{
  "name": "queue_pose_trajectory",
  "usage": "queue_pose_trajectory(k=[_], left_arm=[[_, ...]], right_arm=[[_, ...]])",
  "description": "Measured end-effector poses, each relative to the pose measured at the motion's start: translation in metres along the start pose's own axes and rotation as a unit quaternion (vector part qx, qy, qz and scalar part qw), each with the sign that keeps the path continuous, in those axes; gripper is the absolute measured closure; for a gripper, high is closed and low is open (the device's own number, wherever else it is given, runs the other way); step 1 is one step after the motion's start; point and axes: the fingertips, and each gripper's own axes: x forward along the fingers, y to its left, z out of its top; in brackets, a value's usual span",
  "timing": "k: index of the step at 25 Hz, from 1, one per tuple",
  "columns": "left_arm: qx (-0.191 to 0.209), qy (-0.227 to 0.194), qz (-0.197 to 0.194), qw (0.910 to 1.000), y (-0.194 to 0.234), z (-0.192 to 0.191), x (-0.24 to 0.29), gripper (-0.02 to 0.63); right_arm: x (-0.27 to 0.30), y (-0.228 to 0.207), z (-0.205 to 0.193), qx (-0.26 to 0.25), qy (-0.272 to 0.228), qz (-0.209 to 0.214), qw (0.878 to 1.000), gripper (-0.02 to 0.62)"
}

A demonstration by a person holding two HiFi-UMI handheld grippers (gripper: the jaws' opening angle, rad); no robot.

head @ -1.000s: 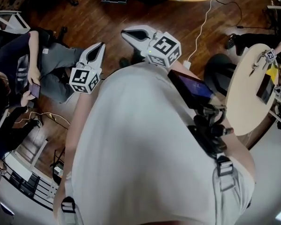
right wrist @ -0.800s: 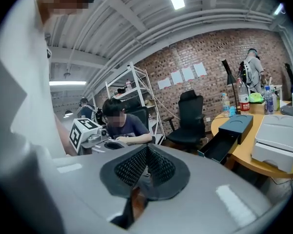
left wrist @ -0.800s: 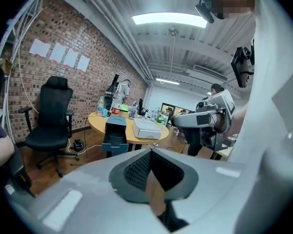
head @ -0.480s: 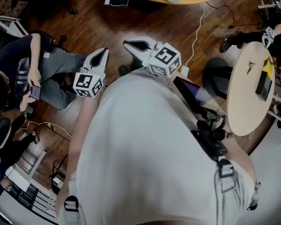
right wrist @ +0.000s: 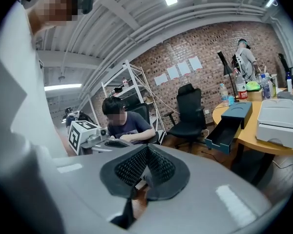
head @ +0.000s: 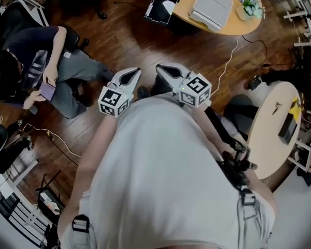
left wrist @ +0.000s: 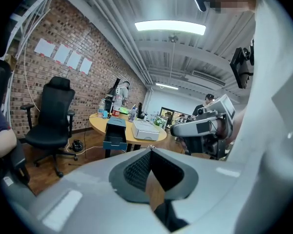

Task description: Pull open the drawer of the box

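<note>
The teal box (head: 164,3) stands on the edge of a round wooden table (head: 233,27) across the room, with its drawer (right wrist: 222,132) pulled out toward the floor side. In the left gripper view the box (left wrist: 115,128) is small and far off. My left gripper (head: 135,71) and right gripper (head: 159,67) are held close in front of the person's body, side by side over the wooden floor, far from the box. Both are shut with nothing between the jaws. The left gripper's pads (left wrist: 139,167) meet at the tip, as do the right gripper's pads (right wrist: 158,167).
A white case (head: 212,7) lies on the same table beside the box, with bottles (right wrist: 240,89) behind. A seated person (head: 39,61) with a phone is at the left, near a black office chair (left wrist: 52,123). A small round table (head: 277,122) stands right; a white cable (head: 225,45) crosses the floor.
The head view has swung toward the wooden table, so the box and white case now show. Both grippers have come closer together and sit more to the right in the view, still shut.
</note>
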Motion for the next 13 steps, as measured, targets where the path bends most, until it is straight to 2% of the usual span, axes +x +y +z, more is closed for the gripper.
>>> queue_pose_trajectory(k=[8, 13], left_arm=[[0.003, 0.011, 0.013, 0.9998, 0.000, -0.009, -0.012, 0.600], [-0.019, 0.009, -0.005, 0.9998, -0.028, -0.020, 0.009, 0.600]], right_arm=[[0.011, 0.011, 0.002, -0.008, 0.007, 0.017, 1.000, 0.591], [-0.022, 0.001, -0.012, -0.006, 0.029, -0.002, 1.000, 0.591]])
